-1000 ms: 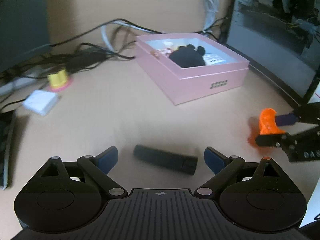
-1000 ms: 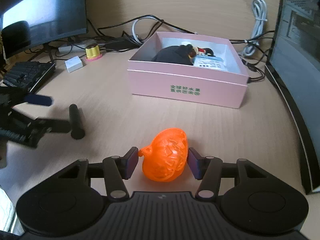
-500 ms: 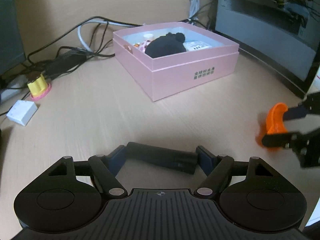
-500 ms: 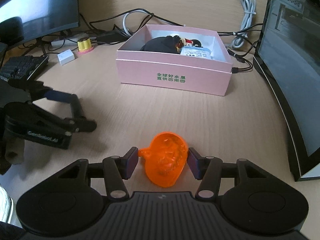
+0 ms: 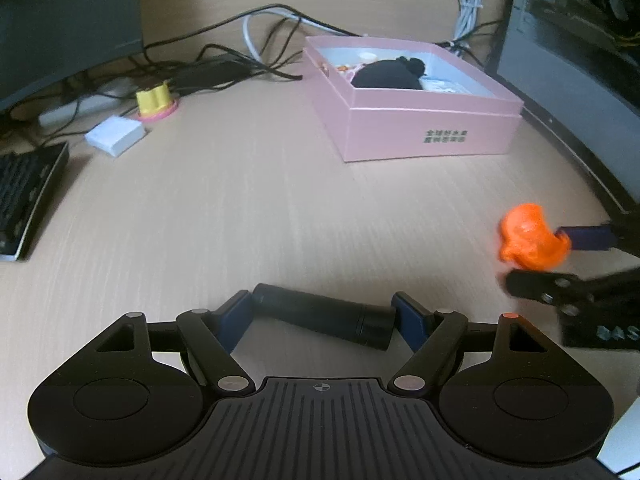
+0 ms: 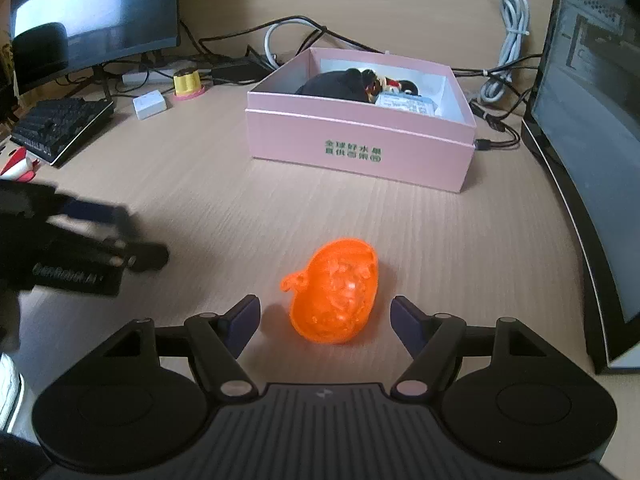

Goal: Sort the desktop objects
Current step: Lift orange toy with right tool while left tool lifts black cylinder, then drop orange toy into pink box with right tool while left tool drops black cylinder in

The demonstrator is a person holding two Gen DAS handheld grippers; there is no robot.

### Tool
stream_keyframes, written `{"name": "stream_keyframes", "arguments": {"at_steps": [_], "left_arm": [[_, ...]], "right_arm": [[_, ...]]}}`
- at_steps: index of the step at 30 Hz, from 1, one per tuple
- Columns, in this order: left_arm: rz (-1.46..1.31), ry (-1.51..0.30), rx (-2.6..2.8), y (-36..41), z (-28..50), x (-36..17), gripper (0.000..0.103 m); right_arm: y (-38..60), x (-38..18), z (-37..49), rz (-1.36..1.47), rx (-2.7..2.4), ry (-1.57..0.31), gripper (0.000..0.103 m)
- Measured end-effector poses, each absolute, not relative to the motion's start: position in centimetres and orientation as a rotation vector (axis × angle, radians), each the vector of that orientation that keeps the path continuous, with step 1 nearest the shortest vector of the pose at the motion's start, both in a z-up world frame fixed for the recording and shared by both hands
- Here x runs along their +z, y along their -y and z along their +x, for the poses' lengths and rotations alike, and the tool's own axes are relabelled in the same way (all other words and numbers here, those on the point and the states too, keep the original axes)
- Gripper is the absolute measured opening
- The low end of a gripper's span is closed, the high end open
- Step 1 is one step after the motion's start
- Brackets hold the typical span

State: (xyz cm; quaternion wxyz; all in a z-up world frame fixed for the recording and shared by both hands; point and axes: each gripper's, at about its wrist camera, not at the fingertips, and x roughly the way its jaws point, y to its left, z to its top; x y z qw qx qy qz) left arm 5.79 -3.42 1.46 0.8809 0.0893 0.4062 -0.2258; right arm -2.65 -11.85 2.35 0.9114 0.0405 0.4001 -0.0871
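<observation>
A black cylinder (image 5: 324,316) lies crosswise between the fingers of my left gripper (image 5: 325,316), which is shut on its two ends. An orange translucent toy (image 6: 334,292) lies on the desk between the fingers of my right gripper (image 6: 325,320), which is open, with a gap on each side. The toy also shows in the left wrist view (image 5: 530,238), between the right gripper's fingers. A pink open box (image 6: 360,148) holds a black plush and small items, in the middle of the desk; it also shows in the left wrist view (image 5: 424,132).
A yellow and pink toy (image 5: 154,100), a white block (image 5: 116,136) and a black keyboard (image 5: 28,196) lie at the left. Cables run along the back. A monitor (image 6: 92,12) stands at the back left and a dark screen (image 6: 592,152) at the right.
My left gripper came down around the black cylinder and closed on its ends. The orange toy has tipped and now lies on the desk between the right gripper's fingers, which have opened wider.
</observation>
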Motion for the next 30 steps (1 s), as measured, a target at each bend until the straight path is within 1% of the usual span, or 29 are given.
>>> {"name": "stream_keyframes", "arguments": {"at_steps": [1,3,5,6,8,11,13,15,16,17,24,30], "left_arm": [[0.19,-0.838,-0.482,3.5,5.5,1.4,0.082],[0.211,-0.828,-0.493,3.5,5.3,1.3,0.089],[0.221,-0.814,-0.503,3.4,5.4,1.2,0.093],[0.222,-0.807,-0.503,3.3,5.4,1.2,0.094],[0.221,-0.804,-0.506,3.0,5.8,1.1,0.094],[0.201,-0.813,-0.518,3.0,5.8,1.0,0.092],[0.211,-0.811,-0.542,3.2,5.2,1.0,0.09],[0.256,-0.797,-0.555,3.8,4.6,0.8,0.084],[0.273,-0.785,-0.556,4.0,4.3,0.8,0.082],[0.27,-0.79,-0.563,4.1,4.2,0.9,0.081],[0.264,-0.823,-0.564,4.3,2.6,1.5,0.081],[0.223,-0.737,-0.553,3.6,1.8,4.9,0.081]], "right_arm": [[12.0,2.3,-2.4,0.086,-0.177,-0.823,0.073],[12.0,2.2,-2.1,0.079,-0.169,-0.824,0.072],[12.0,2.2,-2.0,0.069,-0.159,-0.822,0.07],[12.0,2.2,-1.9,0.069,-0.154,-0.822,0.069],[12.2,2.1,-1.8,0.075,-0.149,-0.83,0.06],[12.4,2.2,-1.7,0.085,-0.146,-0.843,0.051],[12.5,2.4,-2.0,0.082,-0.14,-0.839,0.05],[12.6,2.5,-2.2,0.084,-0.134,-0.836,0.049],[12.7,2.5,-2.3,0.088,-0.132,-0.839,0.046],[12.8,2.5,-2.3,0.092,-0.131,-0.842,0.045],[13.4,3.4,-2.9,0.096,-0.109,-0.864,0.045],[14.1,7.3,-4.5,0.069,-0.089,-0.777,0.045]]}}
